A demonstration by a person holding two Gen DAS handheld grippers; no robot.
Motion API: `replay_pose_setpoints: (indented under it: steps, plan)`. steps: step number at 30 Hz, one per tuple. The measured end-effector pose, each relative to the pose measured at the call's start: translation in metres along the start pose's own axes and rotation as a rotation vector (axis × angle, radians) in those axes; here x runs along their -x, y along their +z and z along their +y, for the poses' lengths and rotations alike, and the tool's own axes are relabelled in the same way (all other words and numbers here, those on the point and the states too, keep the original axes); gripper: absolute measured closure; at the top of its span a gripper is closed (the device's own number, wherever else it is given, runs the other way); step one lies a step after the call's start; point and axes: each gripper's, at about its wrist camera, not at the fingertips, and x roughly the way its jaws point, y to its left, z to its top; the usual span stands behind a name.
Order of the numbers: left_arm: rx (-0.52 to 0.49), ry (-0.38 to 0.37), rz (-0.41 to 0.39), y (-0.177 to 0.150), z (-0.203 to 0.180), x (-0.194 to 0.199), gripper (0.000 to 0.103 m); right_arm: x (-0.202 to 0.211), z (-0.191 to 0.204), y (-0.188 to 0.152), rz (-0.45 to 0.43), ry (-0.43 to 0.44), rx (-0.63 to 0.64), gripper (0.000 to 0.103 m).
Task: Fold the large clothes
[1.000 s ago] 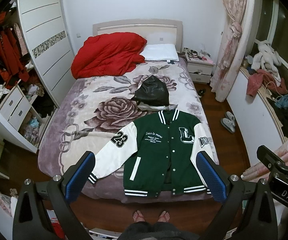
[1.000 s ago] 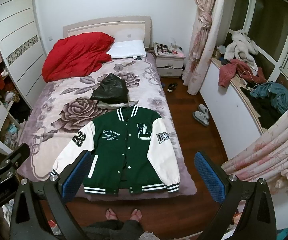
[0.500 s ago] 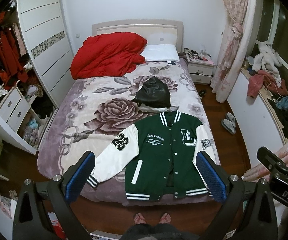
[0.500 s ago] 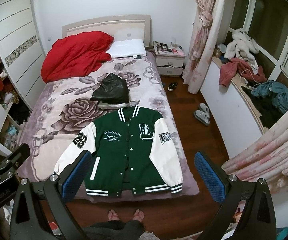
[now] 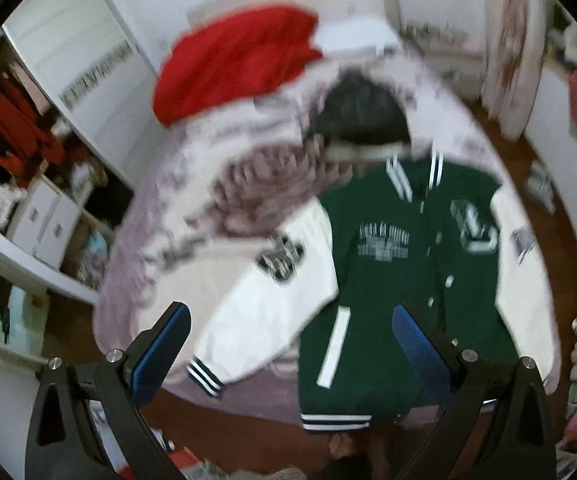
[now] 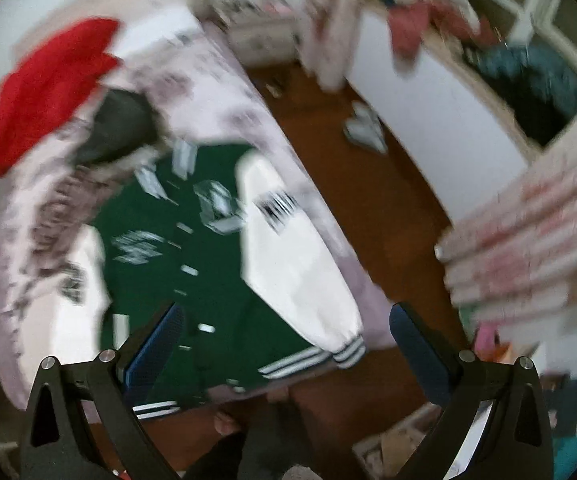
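The jacket (image 5: 400, 280) looks thick, soft and floppy; both claws, left (image 5: 290, 356) and right (image 6: 284, 354), are spread empty, best pinching the sleeve cuffs

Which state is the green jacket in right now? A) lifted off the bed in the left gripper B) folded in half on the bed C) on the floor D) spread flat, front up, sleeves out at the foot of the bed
D: the green jacket lies flat on the bed with its buttoned front up and white sleeves out; the left gripper and right gripper are both open and empty above it.
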Motion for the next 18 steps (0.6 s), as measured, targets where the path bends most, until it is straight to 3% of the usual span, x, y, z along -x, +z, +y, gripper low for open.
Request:
replay_pose_setpoints:
  steps: [6,9,12,16,18]
  plan:
    - [-0.006,0.069,0.156,-0.044,-0.058,-0.120,0.000,-0.225,-0.132,-0.032,0.264,0.067,-0.339,0.000]
    - [-0.008,0.086,0.240,-0.061,-0.087,-0.171,0.000,-0.314,-0.181,-0.060,0.341,0.097,-0.390,0.000]
    - [-0.039,0.109,0.294,-0.070,-0.118,-0.213,0.000,-0.388,-0.202,-0.079,0.402,0.234,-0.418,0.000]
    - [-0.101,0.145,0.326,-0.073,-0.144,-0.240,0.000,-0.444,-0.201,-0.095,0.471,0.381,-0.422,0.000]
    - [-0.118,0.159,0.335,-0.070,-0.151,-0.246,0.000,-0.462,-0.196,-0.105,0.517,0.449,-0.452,0.008]
